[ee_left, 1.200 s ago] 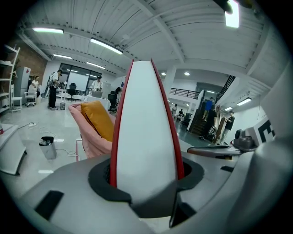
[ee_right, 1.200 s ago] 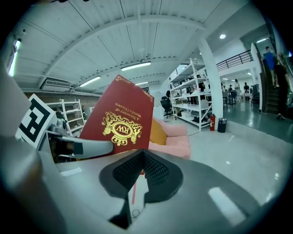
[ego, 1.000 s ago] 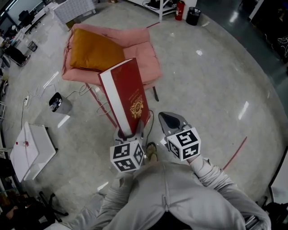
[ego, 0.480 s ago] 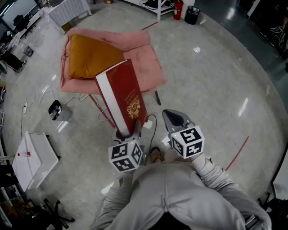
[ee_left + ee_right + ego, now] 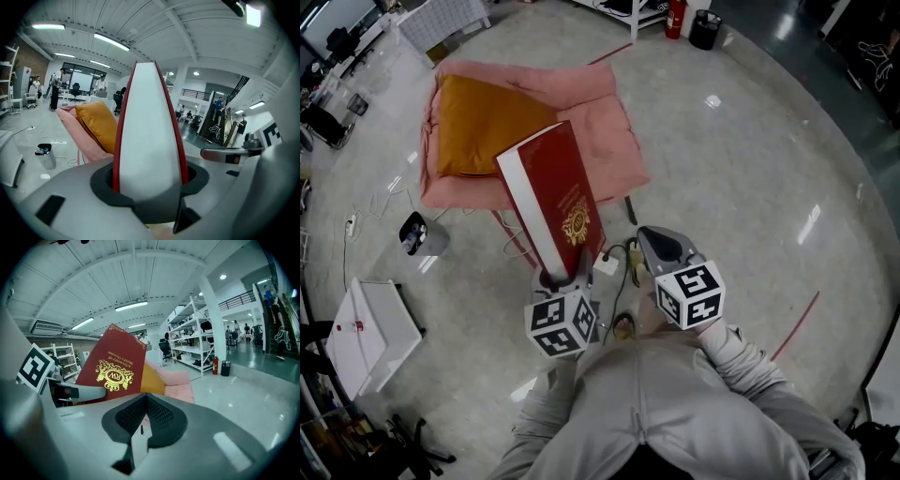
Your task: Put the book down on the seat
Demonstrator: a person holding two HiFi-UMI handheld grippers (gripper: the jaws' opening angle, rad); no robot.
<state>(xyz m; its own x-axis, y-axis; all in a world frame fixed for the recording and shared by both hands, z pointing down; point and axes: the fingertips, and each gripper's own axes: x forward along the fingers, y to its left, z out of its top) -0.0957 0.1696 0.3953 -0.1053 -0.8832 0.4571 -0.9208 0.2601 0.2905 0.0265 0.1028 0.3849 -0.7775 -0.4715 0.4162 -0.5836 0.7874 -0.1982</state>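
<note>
Left gripper (image 5: 565, 277) clamped on lower end of red book (image 5: 558, 202), held upright above the floor, near the pink seat's (image 5: 600, 141) front edge. Right gripper (image 5: 661, 248) alongside, jaws together, empty

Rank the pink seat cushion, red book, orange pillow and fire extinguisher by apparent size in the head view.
1. pink seat cushion
2. red book and orange pillow: about alike, and the book is nearer the camera
3. fire extinguisher
</note>
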